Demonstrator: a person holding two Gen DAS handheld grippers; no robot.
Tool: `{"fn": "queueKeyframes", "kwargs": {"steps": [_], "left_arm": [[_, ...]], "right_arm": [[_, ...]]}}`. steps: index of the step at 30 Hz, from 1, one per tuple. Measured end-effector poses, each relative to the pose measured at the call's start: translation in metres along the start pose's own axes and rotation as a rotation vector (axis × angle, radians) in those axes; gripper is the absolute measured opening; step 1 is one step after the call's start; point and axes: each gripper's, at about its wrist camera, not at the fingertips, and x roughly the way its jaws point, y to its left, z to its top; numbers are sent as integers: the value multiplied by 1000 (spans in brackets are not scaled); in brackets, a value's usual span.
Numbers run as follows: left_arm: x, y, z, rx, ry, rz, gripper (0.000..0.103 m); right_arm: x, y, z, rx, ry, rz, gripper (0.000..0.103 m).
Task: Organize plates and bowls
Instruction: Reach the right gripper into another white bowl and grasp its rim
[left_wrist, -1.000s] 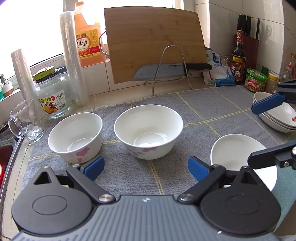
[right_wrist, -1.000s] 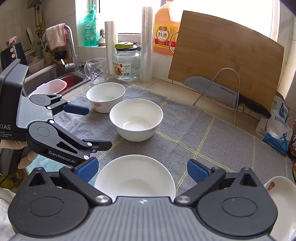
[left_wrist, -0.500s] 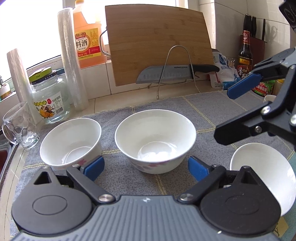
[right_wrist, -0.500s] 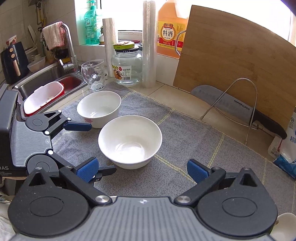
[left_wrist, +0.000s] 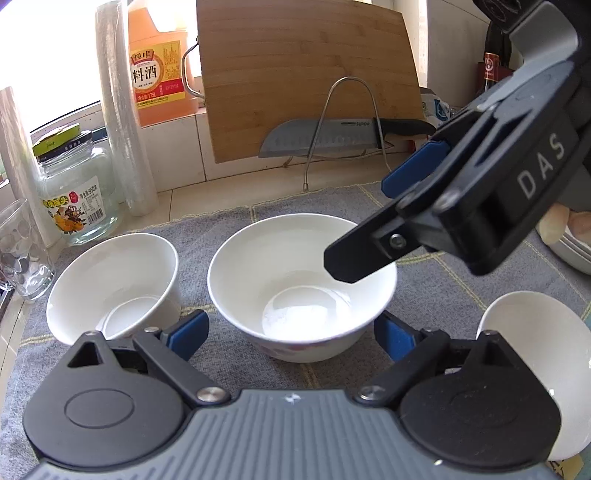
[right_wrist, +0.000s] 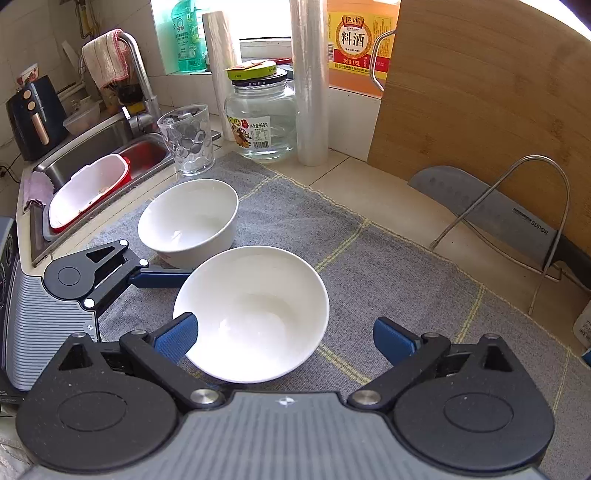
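Both approach the middle bowl (left_wrist: 301, 288) on the counter's grey mat (right_wrist: 388, 280). Left hand-held gripper (left_wrist: 291, 334): jaws wide, just been narrowing, straddling its base, untouching. Right hand-held gripper (right_wrist: 282, 336): wide, empty, above the rim, probably to lift for stacking.

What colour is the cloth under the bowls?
The cloth is grey with thin yellow lines crossing it in big squares. The right wrist view shows it best.

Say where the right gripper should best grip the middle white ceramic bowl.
Probably the thin rim wall of the middle white ceramic bowl, one finger inside and one outside, coming down from above. It stands upright and open on the grey cloth, and the open right gripper is near its rim.
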Motion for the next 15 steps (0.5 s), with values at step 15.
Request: {"fn": "queueKeyframes", "kwargs": {"steps": [15], "left_arm": [[2,1,-1,-20,3,-32,89]], "right_arm": [[37,-3,12,-22,70,76,87]]}}
